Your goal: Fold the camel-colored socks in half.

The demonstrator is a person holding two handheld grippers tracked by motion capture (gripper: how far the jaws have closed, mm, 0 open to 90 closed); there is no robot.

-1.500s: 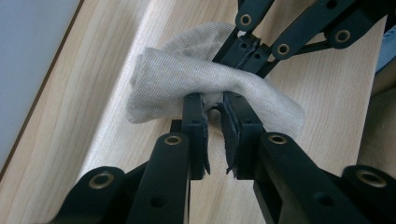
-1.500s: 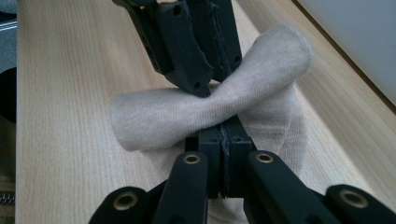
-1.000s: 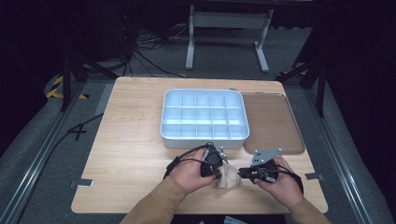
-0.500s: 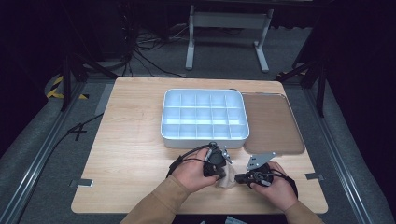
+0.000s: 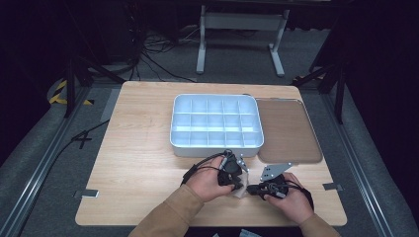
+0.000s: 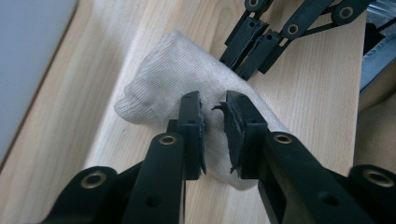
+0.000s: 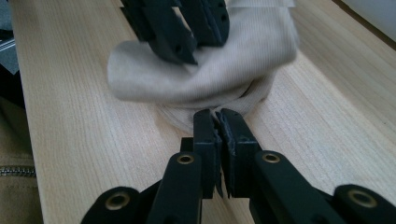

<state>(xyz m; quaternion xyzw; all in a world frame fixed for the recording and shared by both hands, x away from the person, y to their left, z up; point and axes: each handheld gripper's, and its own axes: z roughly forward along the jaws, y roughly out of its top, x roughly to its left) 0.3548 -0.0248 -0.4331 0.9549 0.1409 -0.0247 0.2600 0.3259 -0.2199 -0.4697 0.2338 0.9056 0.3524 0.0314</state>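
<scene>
A small off-white knitted cloth [image 5: 240,192] lies crumpled on the wooden table near its front edge, between my two hands. My left gripper [image 5: 237,181] points down onto it. In the left gripper view the left gripper [image 6: 212,100] has just been opening; a narrow gap shows between its pads, with the cloth [image 6: 159,79] under and between them, unpinched. My right gripper [image 7: 215,114] lies low on the table, shut on the cloth's [image 7: 233,70] near hem. The left gripper's jaws [image 7: 187,42] stand over the cloth's top.
A white compartment box [image 5: 173,134] stands just behind the hands. A flat brown tray [image 5: 289,131] lies to its right. The table's front edge [image 5: 212,223] is close under the person's sleeves, and bare wood spreads out to the left.
The right hand, with its grey plate, has edged slightly toward the table's front and the cloth. The left hand stays over the cloth.
</scene>
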